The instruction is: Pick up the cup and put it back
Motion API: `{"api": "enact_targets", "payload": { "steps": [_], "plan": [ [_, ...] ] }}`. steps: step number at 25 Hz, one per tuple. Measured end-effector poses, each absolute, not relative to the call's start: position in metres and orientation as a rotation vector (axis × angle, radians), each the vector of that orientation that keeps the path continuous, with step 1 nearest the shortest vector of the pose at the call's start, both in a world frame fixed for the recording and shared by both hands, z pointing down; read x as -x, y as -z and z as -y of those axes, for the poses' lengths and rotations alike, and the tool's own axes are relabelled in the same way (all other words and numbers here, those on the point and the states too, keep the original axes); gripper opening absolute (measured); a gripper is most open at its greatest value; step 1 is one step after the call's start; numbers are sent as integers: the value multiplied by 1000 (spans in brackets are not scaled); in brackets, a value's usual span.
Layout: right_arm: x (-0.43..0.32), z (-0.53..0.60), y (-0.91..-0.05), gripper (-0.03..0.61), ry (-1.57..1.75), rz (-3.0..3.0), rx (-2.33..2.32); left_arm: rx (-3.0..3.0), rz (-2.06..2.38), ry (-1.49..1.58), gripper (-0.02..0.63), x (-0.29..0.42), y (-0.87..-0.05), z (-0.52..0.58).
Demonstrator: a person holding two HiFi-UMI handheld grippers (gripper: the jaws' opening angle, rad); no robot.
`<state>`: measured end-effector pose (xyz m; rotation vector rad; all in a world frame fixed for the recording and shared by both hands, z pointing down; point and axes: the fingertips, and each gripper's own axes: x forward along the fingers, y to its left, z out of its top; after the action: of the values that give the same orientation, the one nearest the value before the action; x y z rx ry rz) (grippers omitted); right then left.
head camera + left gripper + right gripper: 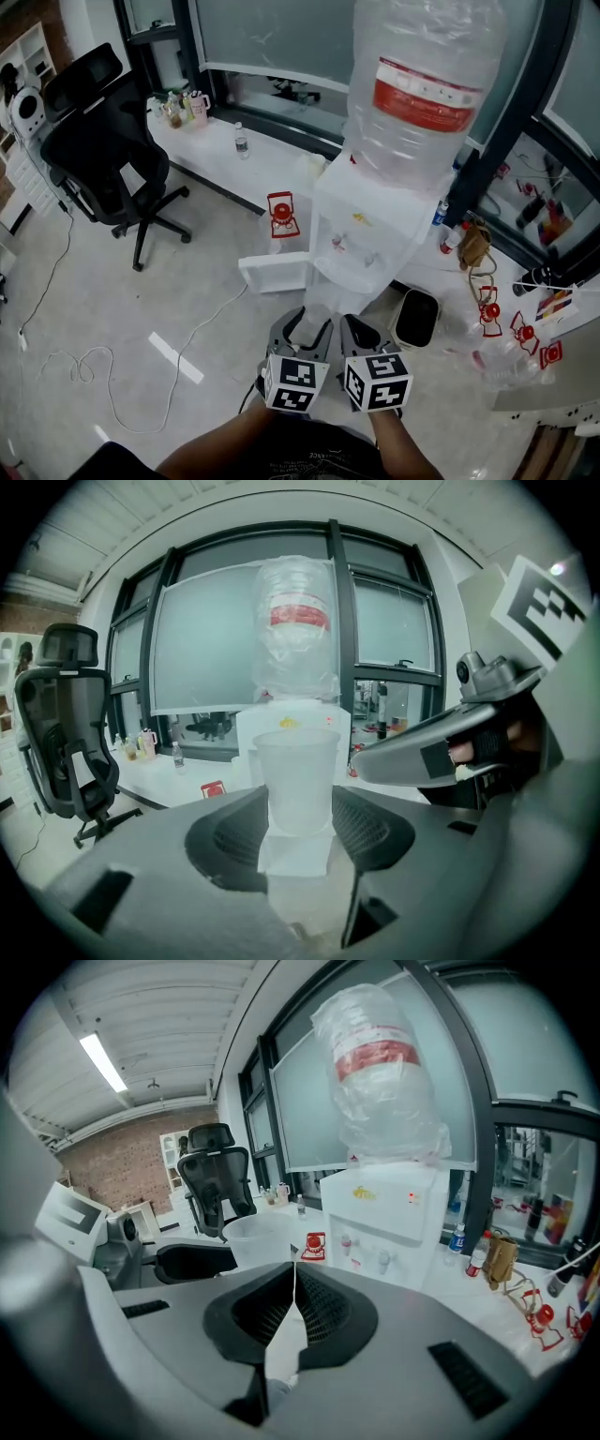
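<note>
Going left to right from the head view: there's a black office chair (pixel 103 141) way off on the left and a thin cable (pixel 84 361) looped on the floor. Then come my two claws, side by side at the bottom middle

My left claw (pixel 307 330) has the cup (pixel 298 780). The jaws are spread wide, one pad on each side of it, and it sits upright between them, up off the floor. It's a cloudy see-through plastic cup with its rim just above the jaw tips. From the head view you can barely make it out, the marker cubes and jaws cover most of it. The left claw's own view shows it dead centre, lined up in front of the white water dispenser (pixel 292 726)

My right claw (pixel 293 1274) is just to the right of the left one, close beside it. Its jaws are pressed together with only a thin seam between them and nothing in there. Its view catches the cup off to the left of its tips, with the left claw behind that. It also shows a brick wall (pixel 112 1162) and a ceiling light (pixel 105 1061), which the other two views miss

The left claw's view shows my fingers (pixel 461 752) wrapped on the right claw's handle

Further right in the head view, a small bin (pixel 415 319) stands just beside the dispenser, and a few red bits (pixel 525 333) lie on the far right
</note>
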<state>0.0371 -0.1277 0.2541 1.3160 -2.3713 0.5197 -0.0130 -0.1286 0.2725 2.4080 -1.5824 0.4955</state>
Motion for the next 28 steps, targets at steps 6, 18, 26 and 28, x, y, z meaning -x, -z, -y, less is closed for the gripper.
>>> {"api": "enact_targets", "payload": {
  "steps": [6, 18, 26, 28],
  "plan": [
    [-25, 158, -281, 23, -530, 2362, -1295, -2397, 1569, -498, 215, 22, -304, 158],
    [-21, 213, -388, 23, -538, 2333, -1272, -2386, 1548, -507, 215, 31, -412, 213],
    [-22, 245, -459, 23, -541, 2353, -1302, -2440, 1524, -539, 215, 33, -491, 248],
    [-25, 249, -478, 23, -539, 2352, -1306, -2469, 1511, -527, 215, 29, -510, 254]
  ]
}}
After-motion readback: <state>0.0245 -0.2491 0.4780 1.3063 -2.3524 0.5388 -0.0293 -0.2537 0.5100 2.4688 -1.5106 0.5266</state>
